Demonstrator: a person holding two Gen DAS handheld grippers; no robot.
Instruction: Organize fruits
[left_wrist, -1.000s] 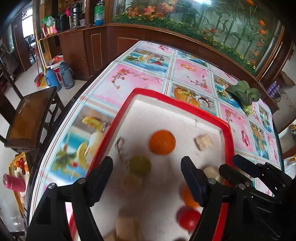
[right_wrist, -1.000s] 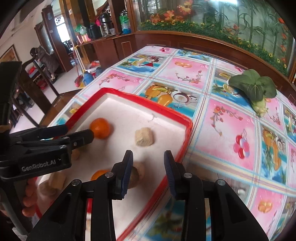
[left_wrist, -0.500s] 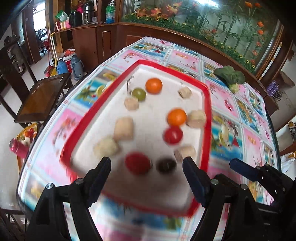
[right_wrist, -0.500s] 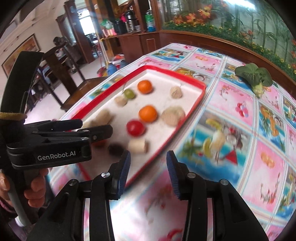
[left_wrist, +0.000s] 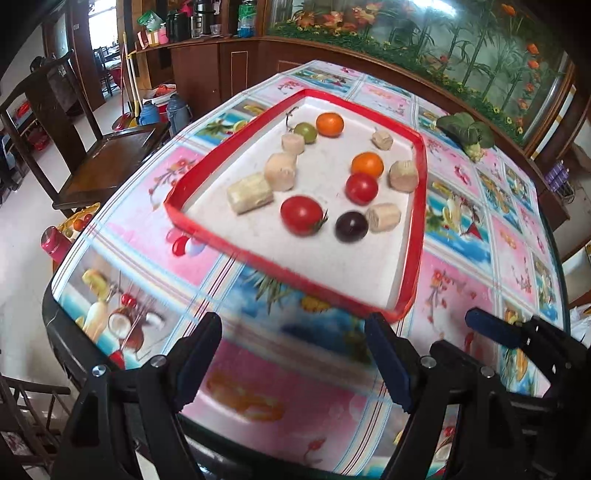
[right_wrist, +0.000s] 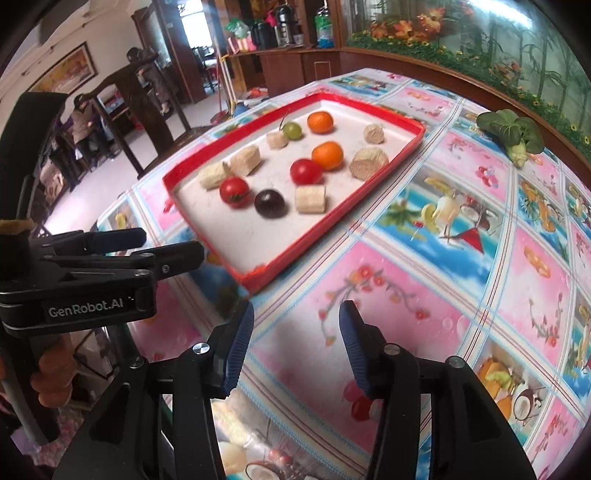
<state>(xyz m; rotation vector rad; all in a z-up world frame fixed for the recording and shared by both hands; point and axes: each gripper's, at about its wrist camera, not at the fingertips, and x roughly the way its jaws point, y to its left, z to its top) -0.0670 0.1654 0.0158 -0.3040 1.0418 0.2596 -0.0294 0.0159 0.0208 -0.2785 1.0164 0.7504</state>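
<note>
Fingers of the left gripper (left_wrist: 293, 358) stand wide apart and hold nothing, hovering above the near edge of the table (left_wrist: 517, 258), short of the red-rimmed tray (left_wrist: 416, 236); the fingers of the right gripper (right_wrist: 296, 345) are set at a narrower gap, also empty, over the patterned cloth just beside the tray's near corner. All the fruit lies loose on the tray's white floor: two oranges (left_wrist: 330, 124) (left_wrist: 367, 164), two red tomatoes (left_wrist: 301, 215) (left_wrist: 361, 188), a dark round fruit (left_wrist: 351, 226), a small green fruit (left_wrist: 305, 132), and several pale cut chunks (left_wrist: 250, 193) scattered among them, most apart from one another, though the nearer orange and the tomatoes sit close together. No sorting bins or bowls show in either view, so where the pieces are meant to go cannot be told. Judging by both grippers standing off the tray with nothing in them, the task looks to be between picks, with a choice of the next piece pending. The nearest candidates are the large tomato and the dark fruit beside it. Either is round and would likely roll if nudged, so the next move calls for coming down with the fingers straddling the fruit squarely and closing gently. A leafy green vegetable (right_wrist: 511, 133) lies well apart on the table's far side.
</note>
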